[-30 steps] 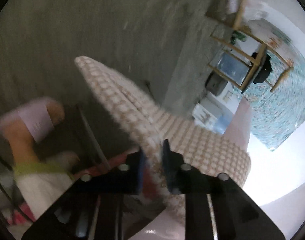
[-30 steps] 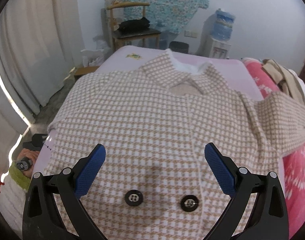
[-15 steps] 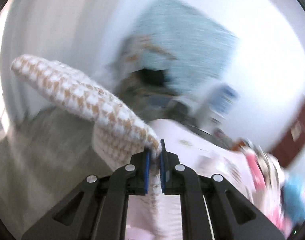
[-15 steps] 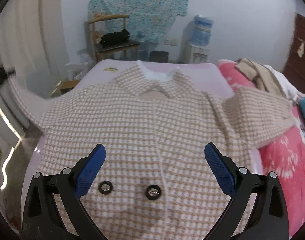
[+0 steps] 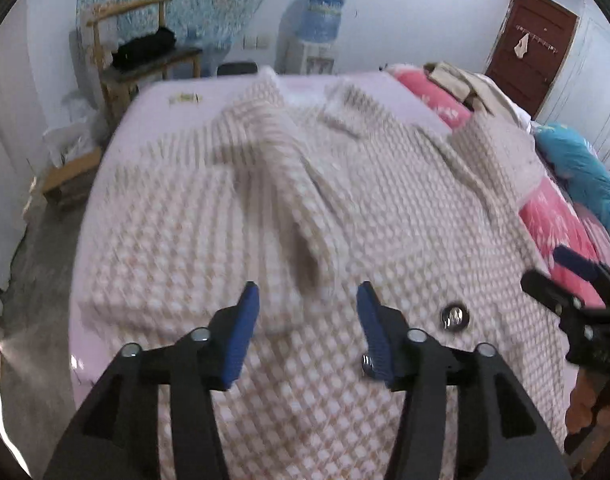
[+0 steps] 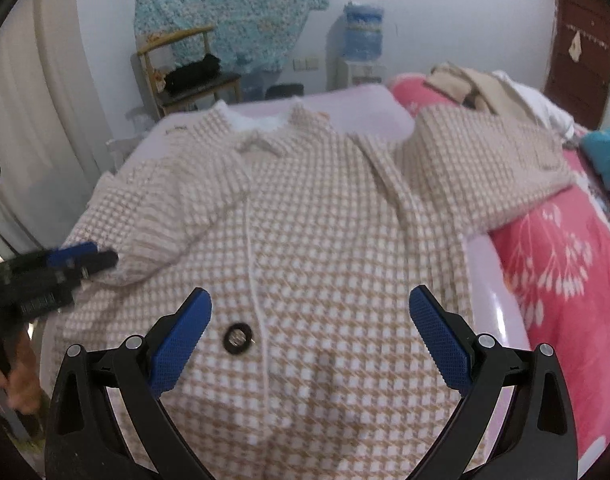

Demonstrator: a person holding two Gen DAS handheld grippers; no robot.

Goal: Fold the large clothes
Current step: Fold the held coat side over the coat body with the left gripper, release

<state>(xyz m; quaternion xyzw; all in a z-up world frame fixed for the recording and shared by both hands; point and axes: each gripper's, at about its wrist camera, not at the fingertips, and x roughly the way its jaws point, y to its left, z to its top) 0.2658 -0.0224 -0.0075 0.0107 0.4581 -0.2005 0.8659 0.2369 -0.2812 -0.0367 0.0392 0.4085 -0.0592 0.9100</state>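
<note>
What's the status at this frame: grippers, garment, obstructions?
Left gripper open, empty, over the folded-in sleeve. Right gripper open, empty, above the checked jacket. Other sleeve still spread toward the pink bedding. Nothing in the way.

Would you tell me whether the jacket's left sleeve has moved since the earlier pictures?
Yes. The left sleeve hung off the bed edge toward the curtain; now it lies folded across the jacket front.

Checked jacket [image 5: 385, 208] blurred; hem seemingly cut off below.
</note>
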